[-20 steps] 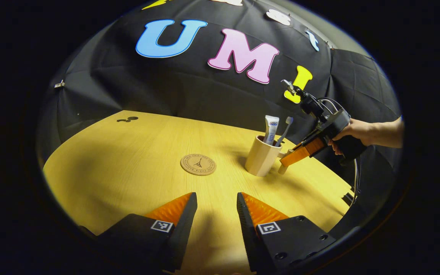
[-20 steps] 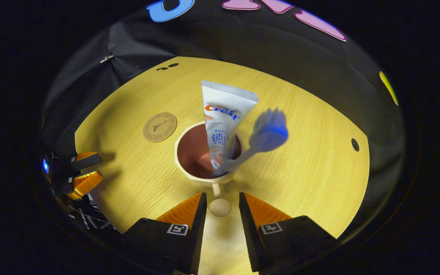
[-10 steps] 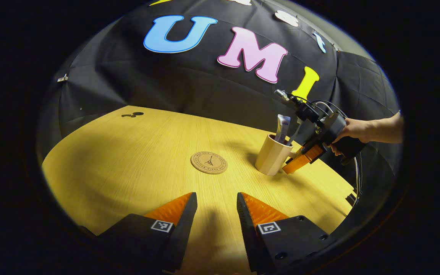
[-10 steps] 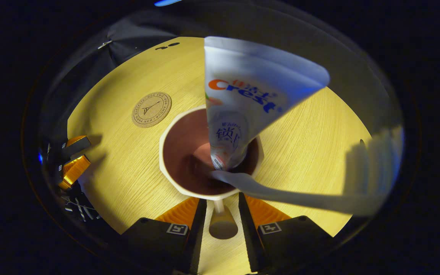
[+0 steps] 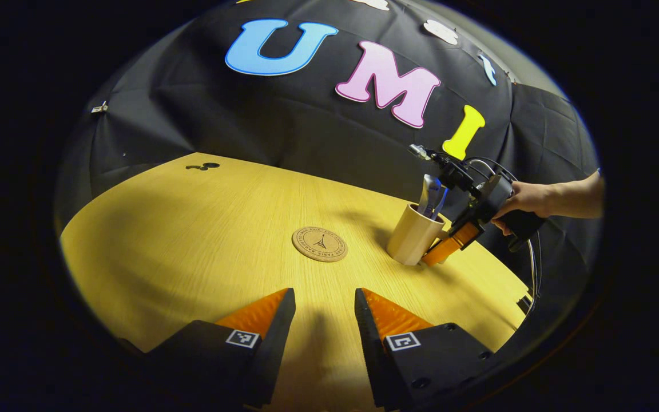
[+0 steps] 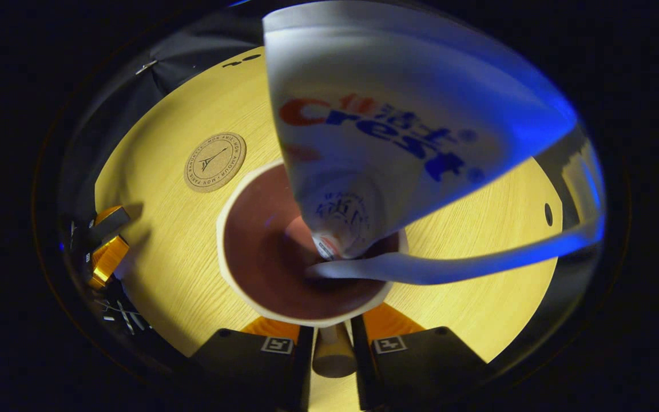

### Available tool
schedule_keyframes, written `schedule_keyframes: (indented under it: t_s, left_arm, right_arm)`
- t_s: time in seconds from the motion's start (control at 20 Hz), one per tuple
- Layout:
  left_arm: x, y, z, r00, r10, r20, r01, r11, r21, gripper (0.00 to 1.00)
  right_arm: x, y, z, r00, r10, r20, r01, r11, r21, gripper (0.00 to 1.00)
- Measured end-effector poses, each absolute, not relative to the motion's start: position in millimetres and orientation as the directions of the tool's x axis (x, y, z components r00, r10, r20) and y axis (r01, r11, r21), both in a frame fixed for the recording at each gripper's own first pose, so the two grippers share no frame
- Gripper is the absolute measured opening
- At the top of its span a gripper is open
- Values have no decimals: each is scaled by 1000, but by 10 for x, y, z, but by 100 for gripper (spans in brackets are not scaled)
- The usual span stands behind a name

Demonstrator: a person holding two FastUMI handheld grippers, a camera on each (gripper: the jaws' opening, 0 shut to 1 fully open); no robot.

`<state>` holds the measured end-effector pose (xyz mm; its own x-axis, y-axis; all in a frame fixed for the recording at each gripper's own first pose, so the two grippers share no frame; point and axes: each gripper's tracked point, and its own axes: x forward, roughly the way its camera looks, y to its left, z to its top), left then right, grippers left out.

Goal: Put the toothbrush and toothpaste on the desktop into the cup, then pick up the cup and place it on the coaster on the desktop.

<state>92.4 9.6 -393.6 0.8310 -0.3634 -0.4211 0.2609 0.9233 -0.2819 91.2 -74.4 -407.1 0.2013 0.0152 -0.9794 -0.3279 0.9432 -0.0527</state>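
Observation:
A beige cup (image 5: 415, 234) stands on the wooden table (image 5: 192, 229), just right of the round cork coaster (image 5: 319, 244). The toothpaste tube (image 5: 428, 194) and the toothbrush (image 5: 439, 201) stick up out of the cup. In the right gripper view the cup (image 6: 232, 229) is close below the camera, with the toothpaste tube (image 6: 398, 114) and the toothbrush (image 6: 467, 266) looming large and the coaster (image 6: 215, 162) to its left. My right gripper (image 6: 334, 343) is shut on the cup's handle (image 6: 334, 357). My left gripper (image 5: 325, 309) hovers open over the table's near edge, holding nothing.
A hand (image 5: 527, 200) holds the right gripper (image 5: 441, 252) at the cup's right side. The left gripper (image 6: 103, 243) shows at the table's left edge in the right gripper view. Small dark holes (image 5: 203, 166) mark the far tabletop, and another hole (image 6: 548, 214) lies right of the cup.
My right gripper has moved in toward the cup and its fingers have come together on the handle. The left gripper has stayed open and barely shifted.

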Motion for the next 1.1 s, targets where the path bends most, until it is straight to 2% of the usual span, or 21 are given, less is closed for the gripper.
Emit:
schedule_keyframes:
  t_s: [0.05, 0.3, 0.35, 0.4, 0.65, 1.1]
  left_arm:
    - [922, 105, -3948, 829, -362, -425, 259, 924, -281, 66]
    - [941, 154, -3942, 834, -353, -425, 244, 926, -289, 66]
    - [938, 160, -3929, 835, -352, -423, 243, 925, -291, 66]
    - [940, 162, -3923, 837, -351, -421, 240, 925, -293, 66]
    - [920, 199, -3861, 840, -345, -419, 232, 926, -297, 66]
    - [866, 442, -3766, 862, -316, -396, 206, 933, -295, 66]
  right_arm:
    - [917, -741, -4106, 200, 15, -980, -333, 941, -53, 33]
    - [878, -674, -4036, 208, 35, -977, -396, 917, -51, 32]
    - [873, -646, -4031, 210, 38, -977, -415, 908, -54, 26]
    - [854, -585, -4033, 207, 46, -977, -425, 904, -47, 31]
    - [940, -255, -3959, 215, 113, -970, -422, 907, 12, 31]
    - [1256, 441, -3888, 199, 174, -964, -516, 855, 48, 31]
